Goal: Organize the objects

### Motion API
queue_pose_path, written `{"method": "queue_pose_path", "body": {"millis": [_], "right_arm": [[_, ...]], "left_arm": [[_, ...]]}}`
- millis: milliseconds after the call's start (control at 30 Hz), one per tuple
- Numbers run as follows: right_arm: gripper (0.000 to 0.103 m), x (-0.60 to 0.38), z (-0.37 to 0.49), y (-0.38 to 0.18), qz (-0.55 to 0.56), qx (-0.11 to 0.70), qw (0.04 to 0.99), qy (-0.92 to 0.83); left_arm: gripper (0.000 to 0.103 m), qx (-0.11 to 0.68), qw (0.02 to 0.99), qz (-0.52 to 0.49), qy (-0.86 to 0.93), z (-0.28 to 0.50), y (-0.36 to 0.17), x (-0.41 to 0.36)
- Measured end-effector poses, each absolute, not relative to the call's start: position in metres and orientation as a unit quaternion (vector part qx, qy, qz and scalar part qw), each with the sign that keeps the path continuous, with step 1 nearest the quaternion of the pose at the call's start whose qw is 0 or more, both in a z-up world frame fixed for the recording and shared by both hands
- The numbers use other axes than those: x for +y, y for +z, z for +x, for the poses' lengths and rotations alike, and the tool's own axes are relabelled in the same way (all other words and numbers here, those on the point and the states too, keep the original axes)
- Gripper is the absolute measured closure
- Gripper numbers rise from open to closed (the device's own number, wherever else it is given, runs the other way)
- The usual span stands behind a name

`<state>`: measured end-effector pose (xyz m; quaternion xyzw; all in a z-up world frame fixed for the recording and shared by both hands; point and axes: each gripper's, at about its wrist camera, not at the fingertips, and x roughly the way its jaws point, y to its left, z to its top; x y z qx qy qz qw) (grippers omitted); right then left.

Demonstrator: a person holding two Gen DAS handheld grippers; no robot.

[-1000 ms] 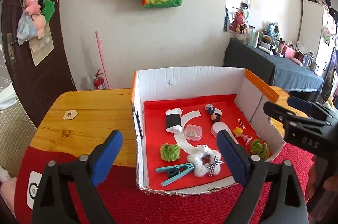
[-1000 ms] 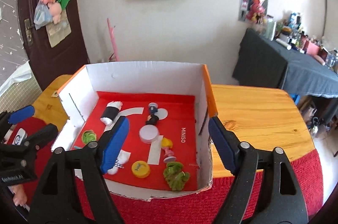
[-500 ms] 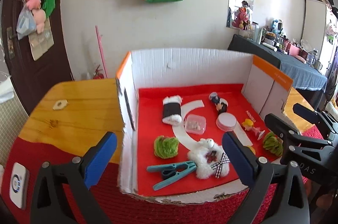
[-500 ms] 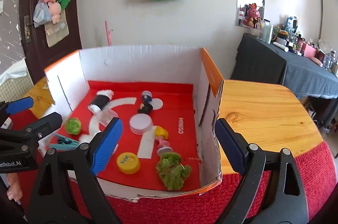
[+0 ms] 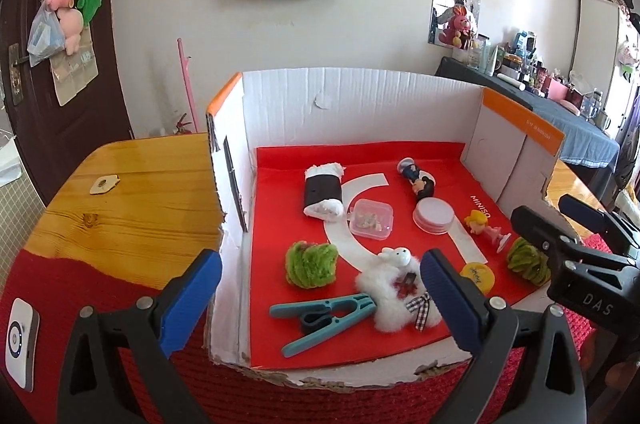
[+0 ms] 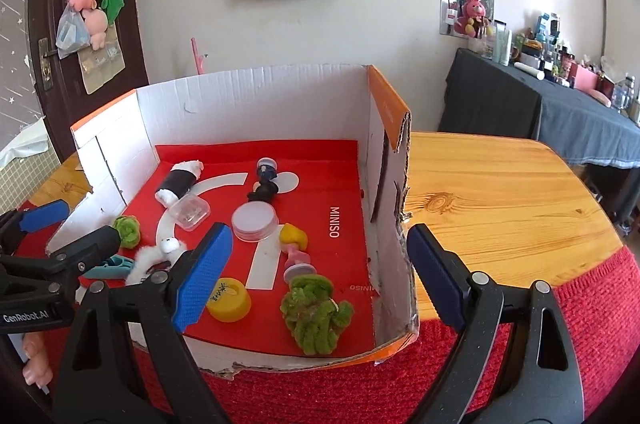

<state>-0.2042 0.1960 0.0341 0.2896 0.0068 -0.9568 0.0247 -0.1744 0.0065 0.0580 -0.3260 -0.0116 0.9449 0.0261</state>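
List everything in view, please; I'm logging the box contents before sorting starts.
cardboard box: one, white, orange-edged, on table
fuzzy balls: two, green, box front
clothespin: one, teal, front left
plush toy: one, white, beside clothespin
cap: one, yellow, front
clear case: one, centre
round lid: one, white, centre
black-banded roll: one, back left
figurines: two, right
left gripper: open
right gripper: open

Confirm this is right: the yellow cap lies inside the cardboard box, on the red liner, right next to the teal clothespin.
Not quite. The yellow cap does lie inside the cardboard box on the red liner, but its neighbour is the green fuzzy ball. The teal clothespin lies apart, beyond the white plush toy, as the left wrist view shows.
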Motion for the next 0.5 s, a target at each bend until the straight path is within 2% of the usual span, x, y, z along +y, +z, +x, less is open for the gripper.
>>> {"method": "queue_pose_path", "body": {"millis": [500], "right_arm": [[0.011,0.1980,-0.2065,0.0332,0.295,0.011,0.020,-0.955]], "left_arm": [[0.002,-0.016,0.020,-0.324,0.946,-0.1728,0.0579,0.0061]]}}
